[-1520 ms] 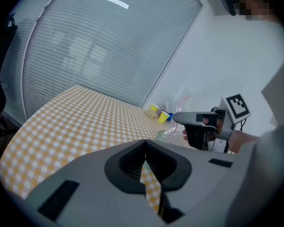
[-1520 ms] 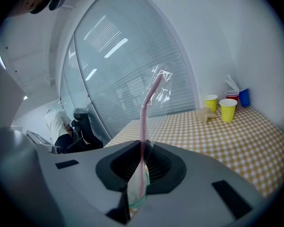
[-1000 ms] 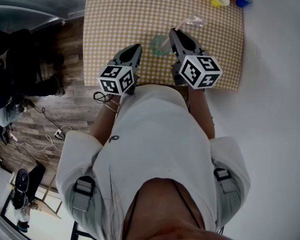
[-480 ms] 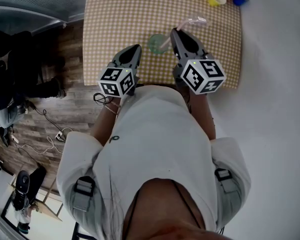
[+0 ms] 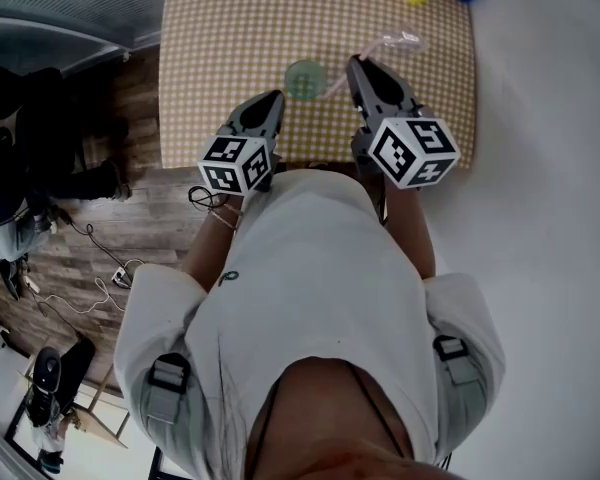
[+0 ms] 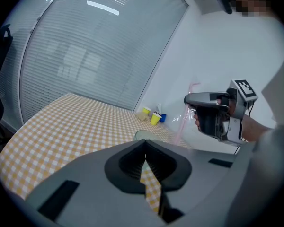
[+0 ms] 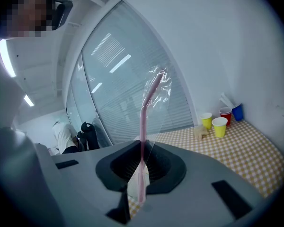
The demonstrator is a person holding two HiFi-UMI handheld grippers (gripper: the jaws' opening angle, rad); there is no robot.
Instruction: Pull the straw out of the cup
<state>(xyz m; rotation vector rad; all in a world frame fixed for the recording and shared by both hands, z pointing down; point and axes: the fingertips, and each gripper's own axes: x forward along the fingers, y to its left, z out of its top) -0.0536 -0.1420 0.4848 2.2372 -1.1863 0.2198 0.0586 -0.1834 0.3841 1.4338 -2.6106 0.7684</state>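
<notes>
Grey jaws of my right gripper (image 7: pixel 140 167) were pressed together on the pink straw (image 7: pixel 143 122). It stood nearly upright between them, with its bent top and a clear wrapper above and its short lower end hanging just below the pinch. The pale green cup (image 5: pixel 303 78) stood on the checked tablecloth (image 5: pixel 230 38) just beside that gripper's tip, to its left and lower. The straw's long axis therefore ran up from the cup's mouth and away to the right. I could not tell whether the lower end had cleared the rim. In my judgement, the pull had to follow that axis upward. My left gripper (image 6: pixel 145 167), jaws together on nothing, hovered near the cup's other side, seemingly not touching it.
</notes>
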